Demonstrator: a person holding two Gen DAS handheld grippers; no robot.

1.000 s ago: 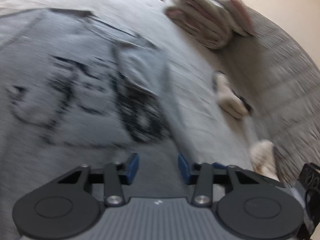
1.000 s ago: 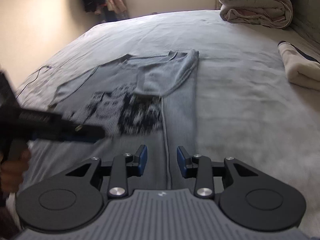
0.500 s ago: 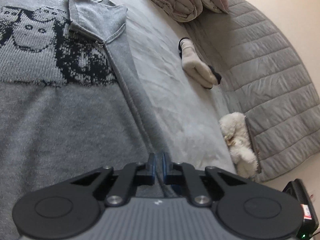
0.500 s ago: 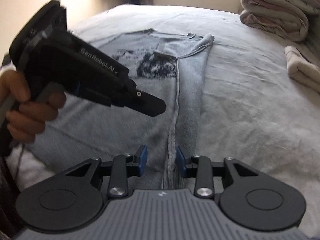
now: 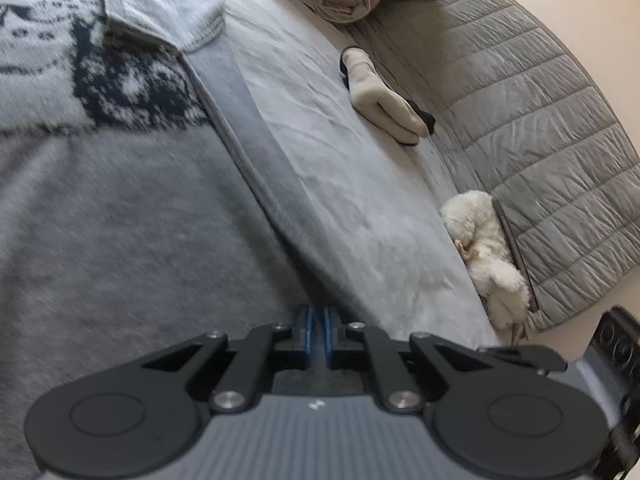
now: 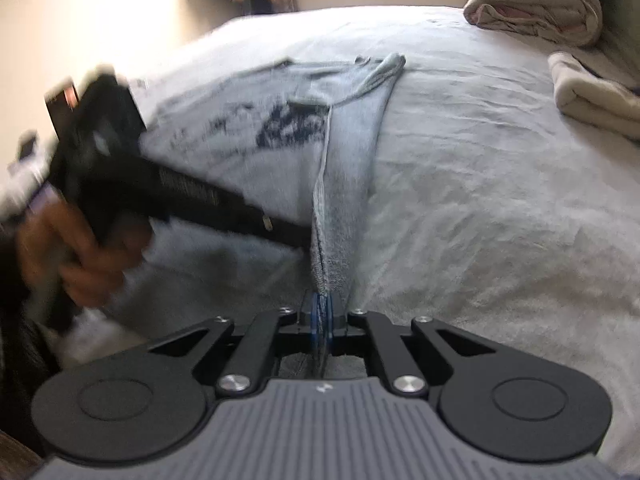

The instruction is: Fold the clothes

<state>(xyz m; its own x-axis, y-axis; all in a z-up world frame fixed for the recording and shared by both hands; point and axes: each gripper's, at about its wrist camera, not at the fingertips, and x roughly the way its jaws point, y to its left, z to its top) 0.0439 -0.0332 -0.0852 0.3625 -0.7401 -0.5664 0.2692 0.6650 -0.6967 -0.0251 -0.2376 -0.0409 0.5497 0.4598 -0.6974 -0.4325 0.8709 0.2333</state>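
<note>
A grey knit sweater with a dark pattern lies flat on the bed, one sleeve folded in across its chest. My left gripper is shut on the sweater's side edge near the hem. In the right wrist view the same sweater runs away from me. My right gripper is closing on its raised side fold, and the blue pads pinch the knit. The left gripper, held by a hand, comes in from the left. Its tip meets that same fold a little further up.
The pale bed sheet spreads to the right of the sweater. A folded cream garment and a white plush toy lie by the quilted grey padding. A rolled blanket sits at the far end.
Both grippers came down to the sweater's near side edge and shut on it, the left one first. The left gripper now reaches in close beside the right one.
</note>
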